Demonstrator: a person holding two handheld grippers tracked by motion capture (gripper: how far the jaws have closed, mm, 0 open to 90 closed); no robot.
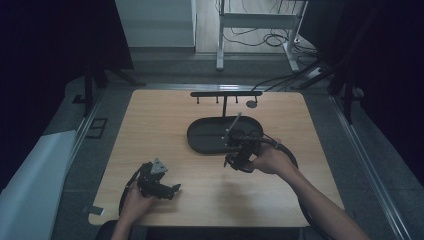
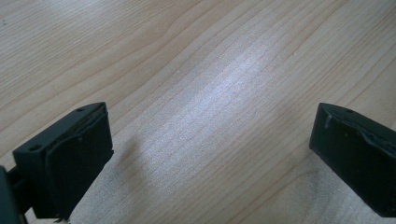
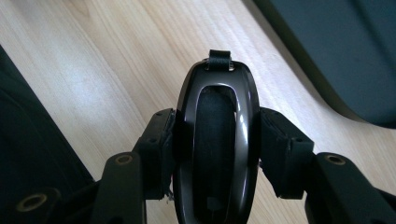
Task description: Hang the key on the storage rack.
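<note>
While the person is working at the pale wooden table (image 1: 150, 125), the scene is reading as follows:
Right gripper (image 3: 217, 140): its jaws are clenching a glossy black oval ladle-like utensil (image 3: 217, 154) from both sides, just beside the dark oval tray (image 1: 205, 137)
Utensil handle: a thin grey rod (image 1: 232, 127) is slanting up over the tray in the high view
Left gripper (image 2: 210, 154): its jaws are standing wide apart, grasping nothing, hovering close over bare wood near the table's front left
Left hand (image 1: 132, 200): it is holding that gripper, well apart from the tray
Black bar rack with small hooks (image 1: 225, 95): it is standing behind the tray, near the far edge
</note>
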